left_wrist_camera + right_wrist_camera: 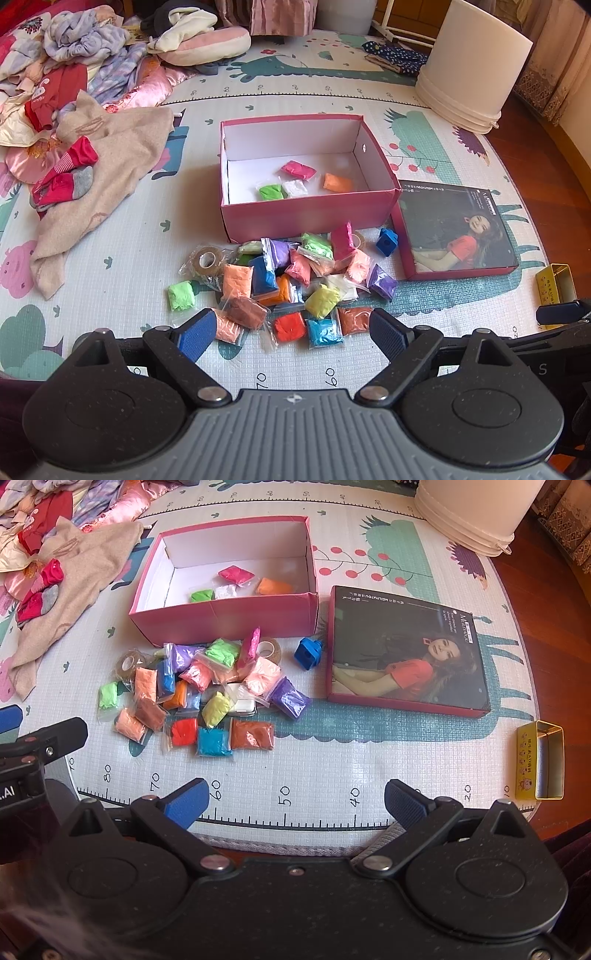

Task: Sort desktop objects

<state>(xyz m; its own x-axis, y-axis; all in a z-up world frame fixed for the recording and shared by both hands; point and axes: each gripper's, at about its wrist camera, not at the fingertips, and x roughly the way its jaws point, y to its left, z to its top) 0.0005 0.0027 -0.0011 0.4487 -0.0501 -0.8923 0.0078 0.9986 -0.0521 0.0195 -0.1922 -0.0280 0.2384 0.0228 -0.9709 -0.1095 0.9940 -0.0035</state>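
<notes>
Here the left gripper (291,334) hangs over the near edge of the pile (284,280), jaws spread wide and holding nothing. Between its blue pads (197,338) sit a red bag (290,326) and a cyan bag (325,332); a brown bag (246,312) and a peach bag (226,329) lie just inside the left pad, another brown bag (354,319) just inside the right one. Whether either pad touches a bag cannot be told. Ahead of the jaws, past the pile, stands the pink box (303,218), open, with four bags on its floor: pink (298,170), green (271,192), white (294,188) and orange (337,182). A tape roll (207,260) lies ahead and left at the pile's edge, a lone green bag (181,295) just left of the left pad. The blue block (386,242) sits ahead and right, between the pile and the lid (458,232).

The right gripper (295,803) is also wide open and empty, hovering over bare mat (332,760) at the printed ruler, well short of the pile, which lies ahead and to the left of its jaws. The lid lies ahead and right, the box straight ahead beyond the pile. A yellow tin (541,762) stands far right of the right pad. Clothes (55,554) are heaped far ahead on the left.
</notes>
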